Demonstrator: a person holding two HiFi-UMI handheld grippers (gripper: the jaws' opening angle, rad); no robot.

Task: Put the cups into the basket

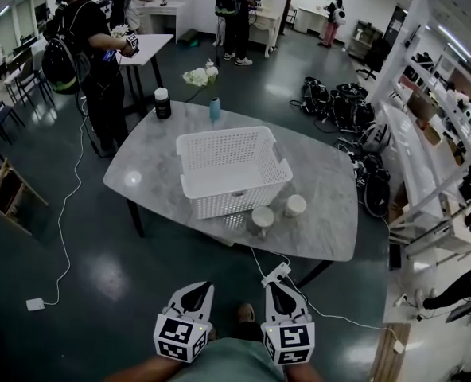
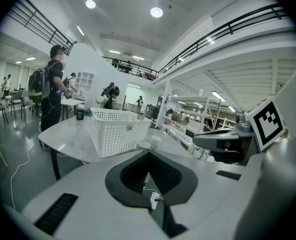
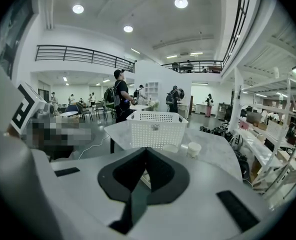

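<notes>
Off the table's far left corner a person (image 1: 88, 54) with a backpack stands facing away, and a white cable (image 1: 60, 229) trails over the floor beside the table's left edge. A dark jar (image 1: 162, 103) and a blue bottle (image 1: 215, 109) stand at the far edge of the table (image 1: 315, 173), with white flowers (image 1: 200, 76) behind them.

The left gripper (image 1: 194, 291) is held low, short of the near edge, and points at the table and slightly downward. Its jaws are closed together on nothing.

The white basket (image 1: 235, 183) sits mid-table, open side up, with its long axis running left to right. Just before its near right corner, by the near edge, the left cup (image 1: 262, 217) and the right cup (image 1: 295, 205) stand upright side by side, apart from each other.

The right gripper (image 1: 280, 293) lies parallel to the left one, jaws likewise pressed together and empty. Bags (image 1: 339, 102) lie on the floor past the right edge.
</notes>
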